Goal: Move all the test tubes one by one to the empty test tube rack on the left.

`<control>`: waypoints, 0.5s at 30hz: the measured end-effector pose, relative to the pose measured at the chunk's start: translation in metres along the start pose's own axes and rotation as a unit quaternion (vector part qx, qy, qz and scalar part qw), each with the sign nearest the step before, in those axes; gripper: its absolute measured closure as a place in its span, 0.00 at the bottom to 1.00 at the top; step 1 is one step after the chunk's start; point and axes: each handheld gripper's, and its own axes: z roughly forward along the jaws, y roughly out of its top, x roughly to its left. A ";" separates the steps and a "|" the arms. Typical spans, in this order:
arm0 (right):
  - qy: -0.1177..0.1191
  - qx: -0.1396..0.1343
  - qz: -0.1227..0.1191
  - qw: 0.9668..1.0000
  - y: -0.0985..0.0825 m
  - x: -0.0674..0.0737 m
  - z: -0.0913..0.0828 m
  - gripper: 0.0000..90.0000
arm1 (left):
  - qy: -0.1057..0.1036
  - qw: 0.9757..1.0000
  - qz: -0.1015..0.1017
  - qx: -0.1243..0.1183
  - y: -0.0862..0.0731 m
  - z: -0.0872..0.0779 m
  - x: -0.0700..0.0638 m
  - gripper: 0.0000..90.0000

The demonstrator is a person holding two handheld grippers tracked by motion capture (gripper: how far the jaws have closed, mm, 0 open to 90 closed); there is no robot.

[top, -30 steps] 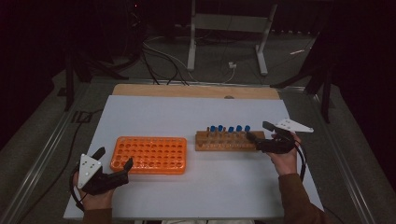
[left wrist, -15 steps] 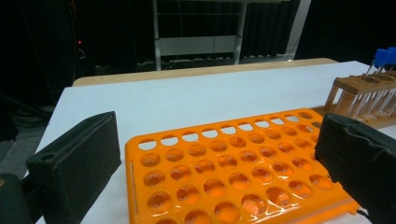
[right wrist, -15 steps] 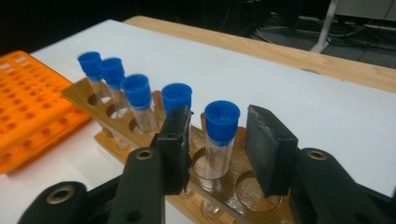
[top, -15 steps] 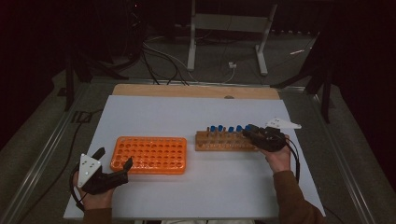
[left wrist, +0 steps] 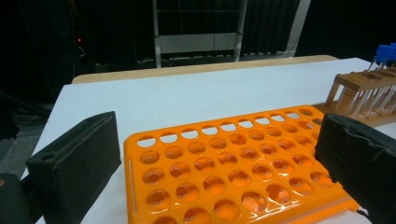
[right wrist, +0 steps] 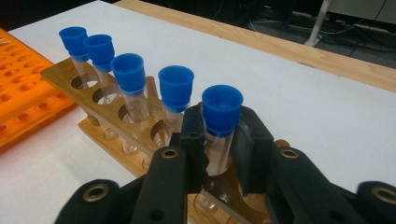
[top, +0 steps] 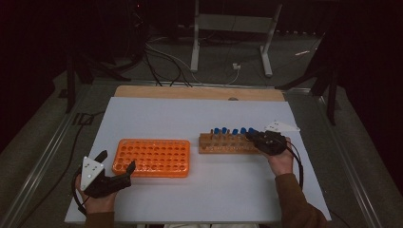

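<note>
We note a dim room: the upper third of the high view falls to near black, while the white bench (top: 199,118) is evenly lit, with faint shadows. Both tool views are sharp mid-frame; the near jaws at the bottom edges blur slightly.

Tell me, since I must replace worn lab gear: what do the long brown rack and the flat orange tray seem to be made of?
The long brown rack looks like unvarnished wood: matte tan, with drilled round holes. The flat orange tray looks like moulded plastic: uniform colour and glossy highlights in its wells. The blue-capped tube clamped by the right gripper looks like clear glass or plastic; I cannot tell which.
</note>
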 end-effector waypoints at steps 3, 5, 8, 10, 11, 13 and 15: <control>-0.004 -0.003 -0.002 1.000 0.000 0.000 -0.001 0.85 | 0.001 1.000 0.000 0.003 0.000 0.001 0.000 0.01; -0.006 -0.004 -0.006 1.000 0.000 0.001 -0.001 0.85 | 0.001 1.000 -0.001 0.005 0.000 0.001 -0.001 0.01; -0.005 -0.007 -0.005 1.000 0.002 0.001 -0.002 0.85 | -0.001 1.000 -0.006 0.006 0.000 0.001 -0.001 0.01; -0.004 -0.008 -0.002 1.000 0.003 0.000 -0.004 0.85 | 0.000 1.000 -0.006 0.008 0.001 0.002 -0.002 0.01; -0.004 -0.009 -0.003 1.000 0.003 0.000 -0.005 0.85 | 0.000 1.000 -0.007 0.009 0.002 0.002 -0.002 0.01; -0.001 -0.010 -0.003 1.000 0.005 -0.001 -0.006 0.85 | 0.000 1.000 -0.004 0.016 0.004 0.003 -0.004 0.01; 0.000 -0.011 -0.005 1.000 0.008 -0.001 -0.008 0.85 | -0.002 1.000 -0.004 0.018 0.005 0.004 -0.005 0.01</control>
